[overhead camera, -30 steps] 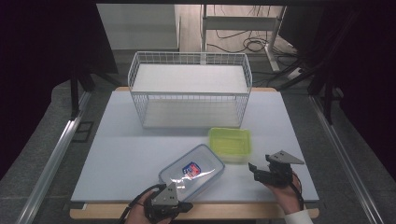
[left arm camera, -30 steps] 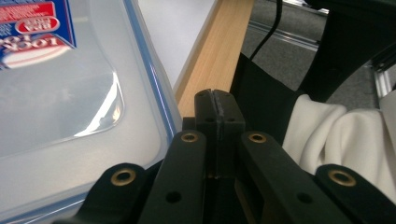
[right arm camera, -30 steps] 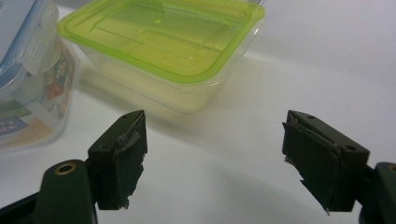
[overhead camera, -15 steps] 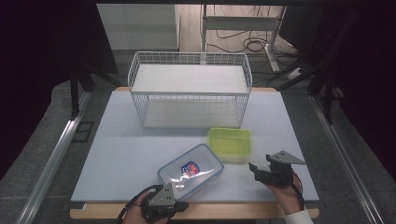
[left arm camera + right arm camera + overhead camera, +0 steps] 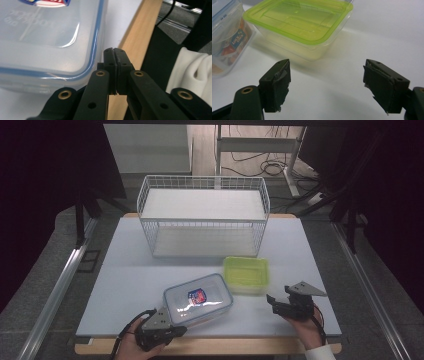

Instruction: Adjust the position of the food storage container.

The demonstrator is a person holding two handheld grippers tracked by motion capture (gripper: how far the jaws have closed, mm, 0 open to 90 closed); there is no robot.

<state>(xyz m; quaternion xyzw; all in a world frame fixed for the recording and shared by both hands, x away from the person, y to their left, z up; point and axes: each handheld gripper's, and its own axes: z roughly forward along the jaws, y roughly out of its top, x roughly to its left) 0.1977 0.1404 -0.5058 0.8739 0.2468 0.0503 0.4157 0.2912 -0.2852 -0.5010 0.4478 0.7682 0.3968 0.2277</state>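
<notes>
This looks like a lab or recording setup rather than a home. A plain white surface (image 5: pixel 150 270) with a wooden edge stands between dark curtains (image 5: pixel 50 180) on the left and right. Metal rails (image 5: pixel 60 280) run along the grey carpeted floor (image 5: pixel 40 285), and loose cables (image 5: pixel 265 169) lie under a desk frame (image 5: pixel 260 145) at the far side.

Lighting's pretty uneven: the table (image 5: pixel 130 285) is bright while everything around it drops to near black. There's a white glare patch on the clear box (image 5: pixel 198 299) lid (overhead light, by the look of it). The green box (image 5: pixel 299 25) throws a soft yellowish shadow toward the camera. Both gripper views are soft up close, and the clear box's embossed lettering is blurry.
</notes>
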